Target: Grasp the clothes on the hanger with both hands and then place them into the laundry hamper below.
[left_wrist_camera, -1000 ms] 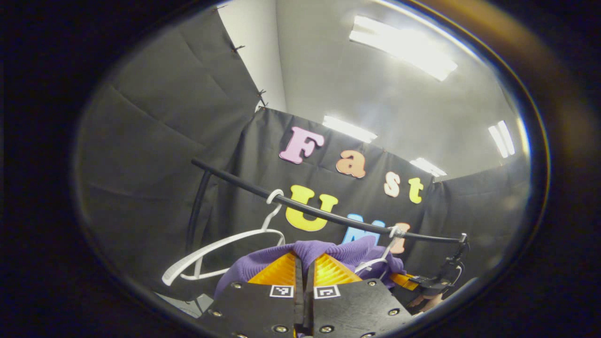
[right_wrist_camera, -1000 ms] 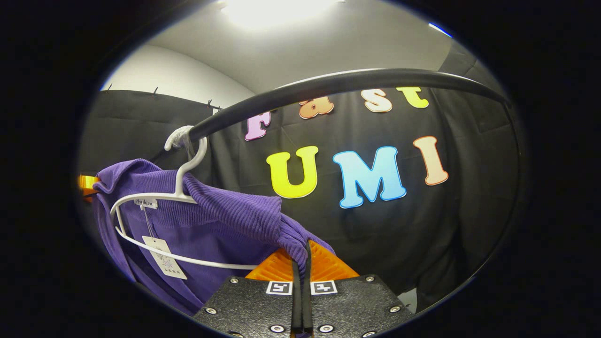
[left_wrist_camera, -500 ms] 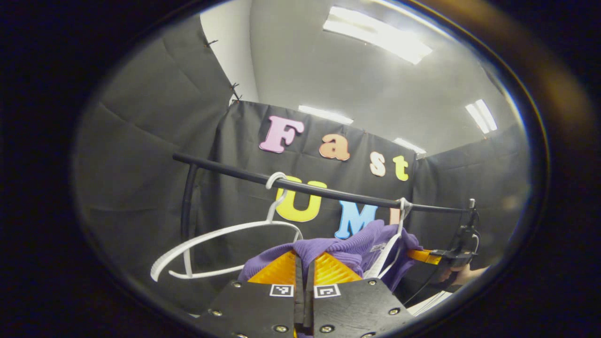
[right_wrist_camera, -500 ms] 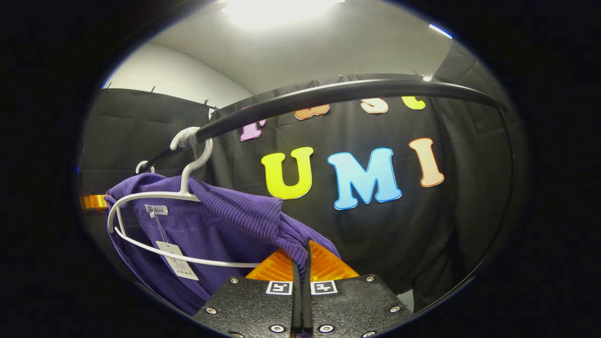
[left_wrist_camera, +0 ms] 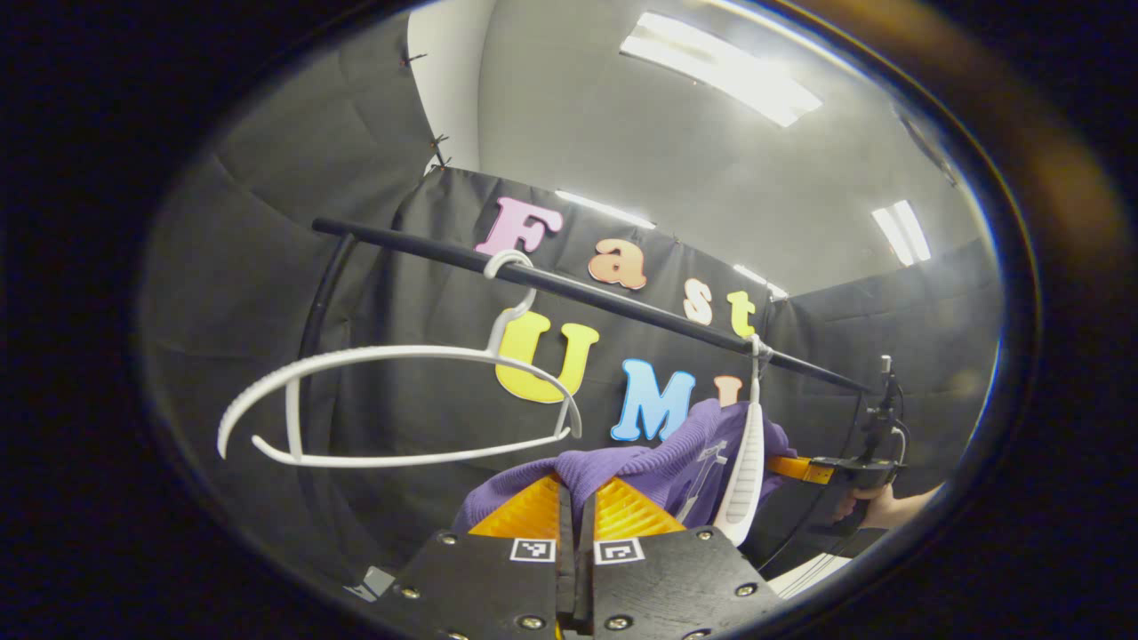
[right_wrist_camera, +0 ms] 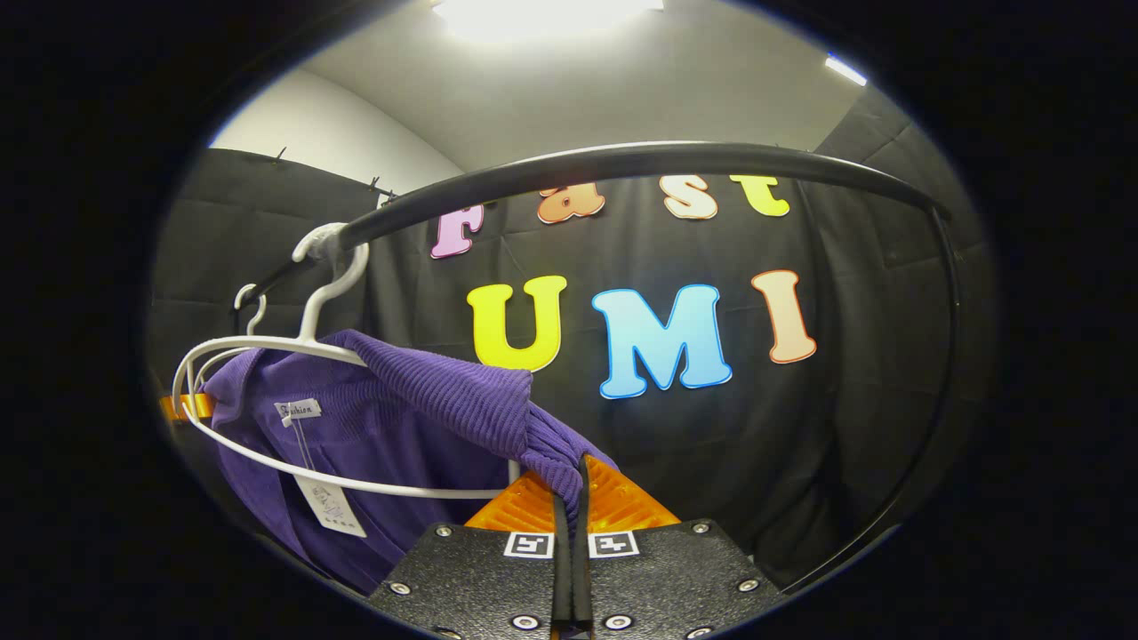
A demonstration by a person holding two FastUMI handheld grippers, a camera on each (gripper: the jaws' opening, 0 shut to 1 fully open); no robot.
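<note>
The setting is an indoor recording booth arranged as a clothes-hanging station, not a lived-in home. Black cloth walls (right_wrist_camera: 871, 356) enclose the space on all visible sides and are pinned along their upper edge. Above the cloth, at the top of both views, a plain grey ceiling carries long fluorescent light panels (left_wrist_camera: 720, 67). A white wall strip (left_wrist_camera: 444, 80) shows at the upper left of the left gripper view. A black clothes rail (right_wrist_camera: 622, 164) crosses the upper centre and bears white plastic hangers (left_wrist_camera: 391, 404).
</note>
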